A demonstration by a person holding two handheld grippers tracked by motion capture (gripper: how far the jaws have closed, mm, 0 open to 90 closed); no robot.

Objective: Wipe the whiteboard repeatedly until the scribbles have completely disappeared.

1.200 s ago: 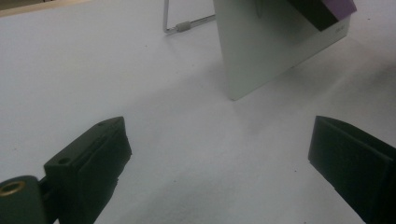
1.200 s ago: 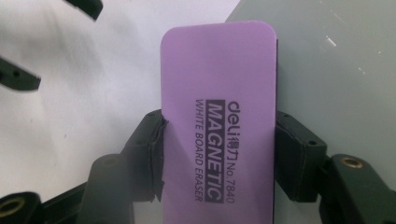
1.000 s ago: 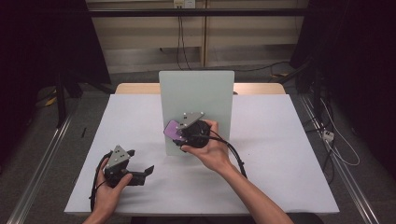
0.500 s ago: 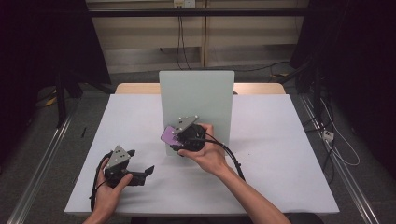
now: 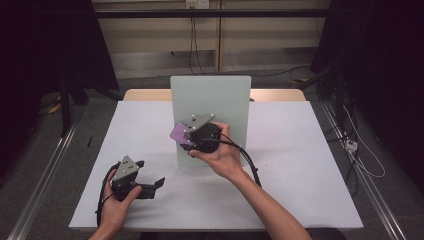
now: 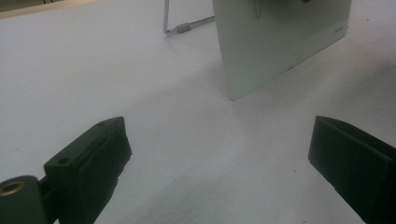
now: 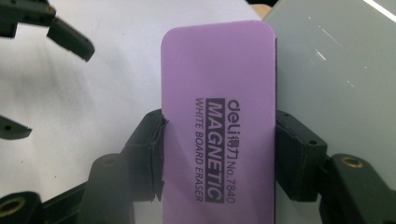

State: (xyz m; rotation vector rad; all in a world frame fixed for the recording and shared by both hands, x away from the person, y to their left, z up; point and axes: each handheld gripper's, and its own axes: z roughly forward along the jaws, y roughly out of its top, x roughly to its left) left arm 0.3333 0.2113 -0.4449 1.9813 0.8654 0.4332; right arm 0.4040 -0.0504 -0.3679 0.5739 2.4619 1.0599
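Observation:
A purple whiteboard eraser (image 7: 219, 121) with black print sits between the jaws of my right gripper (image 7: 219, 154), whose pads press on its two long sides. In the high view this gripper (image 5: 189, 137) holds the eraser (image 5: 179, 134) at the lower left of an upright grey-white board (image 5: 210, 97). The board (image 7: 336, 70) lies close beside the eraser's edge; I cannot tell whether they touch. My left gripper (image 5: 151, 172) rests on the table at the front left, jaws wide apart and nothing between them (image 6: 219, 140).
The board (image 6: 275, 42) stands on a wire stand (image 6: 182, 28) in the middle of the white table (image 5: 300, 150). A black cable (image 5: 250, 165) trails from the right gripper along the forearm. Dark floor and metal rails flank the table.
The right gripper with the eraser has shifted a little to the left across the board's lower face. The left gripper has stayed where it was.

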